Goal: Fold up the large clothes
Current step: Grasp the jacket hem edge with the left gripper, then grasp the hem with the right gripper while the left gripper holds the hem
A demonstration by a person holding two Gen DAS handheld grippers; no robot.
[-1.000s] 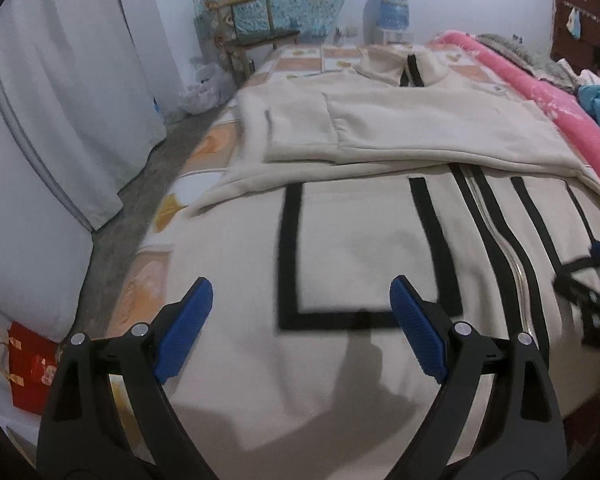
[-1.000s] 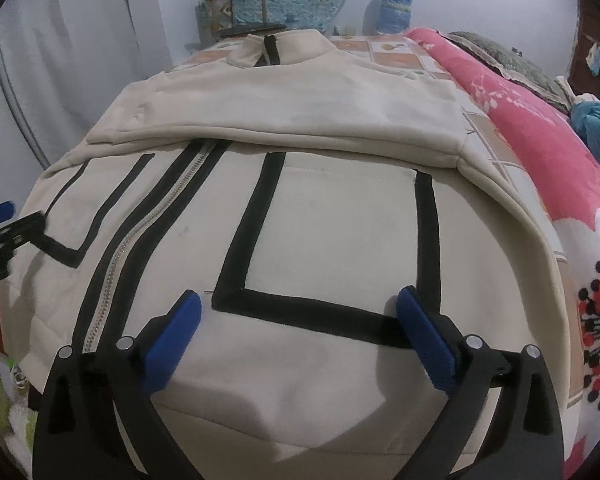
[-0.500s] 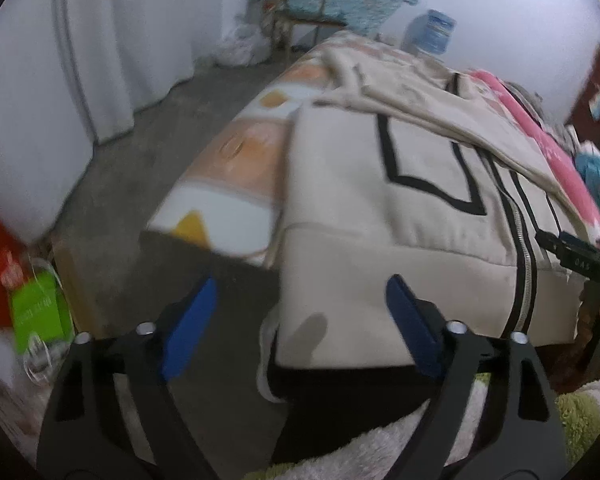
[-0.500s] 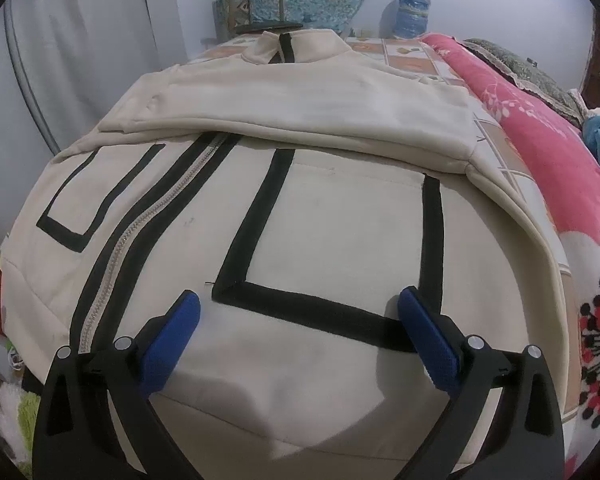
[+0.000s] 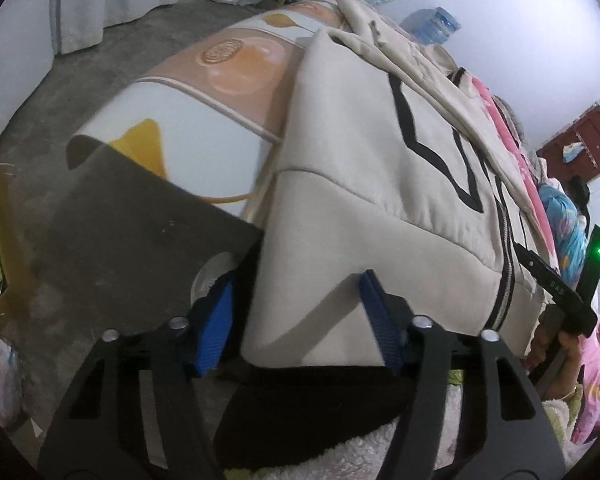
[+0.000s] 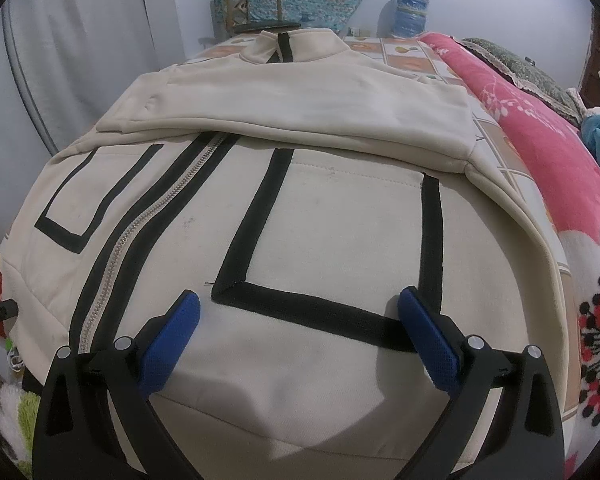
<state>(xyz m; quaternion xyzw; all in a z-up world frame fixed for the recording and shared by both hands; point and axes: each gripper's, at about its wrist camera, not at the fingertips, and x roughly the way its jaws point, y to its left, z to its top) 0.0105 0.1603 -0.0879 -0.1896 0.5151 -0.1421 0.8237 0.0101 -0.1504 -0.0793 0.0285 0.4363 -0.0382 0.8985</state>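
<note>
A cream zip jacket (image 6: 320, 220) with black stripes and pocket outlines lies flat on the bed, its sleeves folded across the chest. In the left wrist view its lower hem corner (image 5: 320, 280) hangs over the bed edge. My left gripper (image 5: 300, 320) straddles that corner with its jaws closing. The cloth is between the blue pads (image 5: 216, 328), and a thin gap still shows on the left side. My right gripper (image 6: 300, 332) hovers open just above the hem below the right pocket outline, with nothing pinched.
A pink floral blanket (image 6: 540, 152) runs along the right of the bed. The orange-patterned sheet (image 5: 204, 92) lies bare left of the jacket, with concrete floor (image 5: 80, 80) beyond. A wooden chair (image 6: 256, 4), a water bottle (image 6: 411, 14) and a curtain (image 6: 80, 40) stand behind.
My left gripper swung from above the left pocket down and left to the hem corner at the bed edge, rolling as it went. Its jaws narrowed around the cloth. The right gripper stayed put.
</note>
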